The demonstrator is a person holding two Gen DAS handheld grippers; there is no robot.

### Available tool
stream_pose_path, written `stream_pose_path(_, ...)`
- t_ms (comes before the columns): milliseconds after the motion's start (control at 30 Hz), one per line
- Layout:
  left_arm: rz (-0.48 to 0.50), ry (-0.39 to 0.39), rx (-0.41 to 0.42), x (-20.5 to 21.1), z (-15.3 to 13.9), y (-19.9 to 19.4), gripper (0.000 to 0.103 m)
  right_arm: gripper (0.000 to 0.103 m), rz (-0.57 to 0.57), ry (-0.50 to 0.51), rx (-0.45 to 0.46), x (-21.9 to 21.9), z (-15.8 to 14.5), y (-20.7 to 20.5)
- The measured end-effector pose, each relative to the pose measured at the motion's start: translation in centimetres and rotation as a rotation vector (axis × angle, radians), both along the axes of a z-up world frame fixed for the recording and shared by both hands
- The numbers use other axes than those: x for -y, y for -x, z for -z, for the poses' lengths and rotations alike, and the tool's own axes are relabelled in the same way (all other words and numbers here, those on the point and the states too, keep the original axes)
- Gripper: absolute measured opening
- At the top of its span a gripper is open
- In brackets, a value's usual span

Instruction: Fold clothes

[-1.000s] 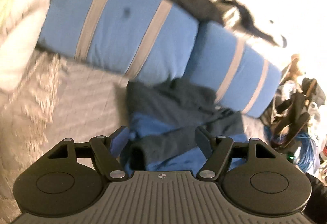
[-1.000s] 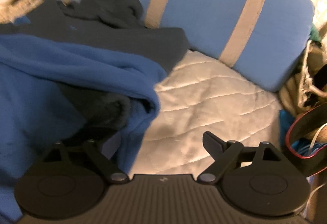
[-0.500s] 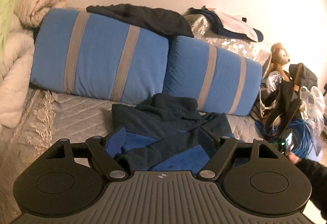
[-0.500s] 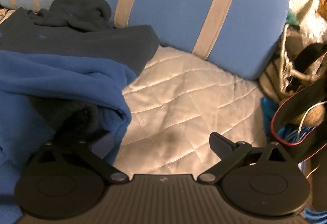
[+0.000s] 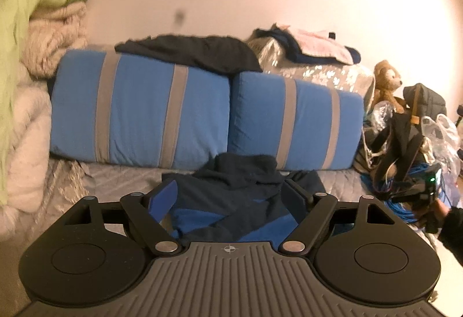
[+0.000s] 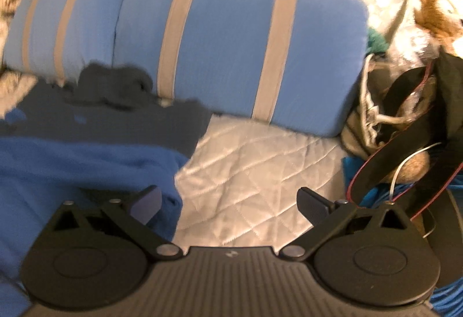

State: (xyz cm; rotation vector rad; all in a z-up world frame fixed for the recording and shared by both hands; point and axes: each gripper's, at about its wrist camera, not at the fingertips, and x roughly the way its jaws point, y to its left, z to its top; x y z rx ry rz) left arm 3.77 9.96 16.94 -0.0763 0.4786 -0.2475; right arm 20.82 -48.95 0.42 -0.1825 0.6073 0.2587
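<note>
Left gripper (image 5: 230,197): jaws spread wide, nothing pinched; they have just been opening, with no cloth pressed between the pads. Seen past and between the jaws, the sweatshirt (image 5: 240,201), dark navy over bright blue, lies released on the quilt (image 5: 115,175). Judged: let go so the fold can settle flat.

Right gripper (image 6: 231,202): jaws at full spread, empty; they have just been opening, and only bare quilt (image 6: 251,172) shows between them. The sweatshirt (image 6: 86,155) lies off the left jaw, its blue edge just beside that finger; contact cannot be told.

Beyond both pairs of jaws: two blue pillows (image 5: 139,117) with grey stripes, propped behind the garment. A dark garment (image 5: 191,53) is draped on top of them, probably awaiting folding.

Far left of the left jaws: stacked blankets (image 5: 37,36). Far right: teddy bear (image 5: 386,82) and bags (image 5: 411,131).
</note>
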Motion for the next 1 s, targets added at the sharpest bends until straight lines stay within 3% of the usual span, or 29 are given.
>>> stream_pose_path(200, -0.037, -0.044, 0.088, -1.2, -3.0, 2.6, 0.079, 0.103, 0.074, -0.146, 0.139, 3.6, -6.4, 2.3)
stream_pose_path(367, -0.058, 0.044, 0.102, -3.6, -4.9, 4.5, 0.079, 0.103, 0.155, -0.313, 0.243, 7.9, -11.9, 4.5)
stream_pose_path(400, -0.077, 0.025, 0.122, -3.9, -5.3, 5.1, 0.079, 0.103, 0.167, -0.335, 0.264, 8.6, -12.8, 5.0)
stream_pose_path(500, -0.102, 0.000, 0.152, -4.8, -6.2, 6.6, 0.080, 0.103, 0.190, -0.370, 0.315, 10.6, -15.1, 6.5)
stream_pose_path(667, -0.108, -0.010, 0.156, -6.3, -6.8, 9.0, 0.080, 0.103, 0.206, -0.341, 0.347, 13.1, -17.9, 9.5)
stream_pose_path(833, -0.059, 0.045, 0.062, -7.5, -3.1, 10.3, 0.083, 0.103, 0.138, -0.291, 0.331, 14.4, -18.0, 13.4)
stream_pose_path(1000, -0.026, 0.138, -0.089, -7.4, 4.3, 9.4, 0.083, 0.103, 0.079, -0.283, 0.246, 14.4, -13.4, 16.1)
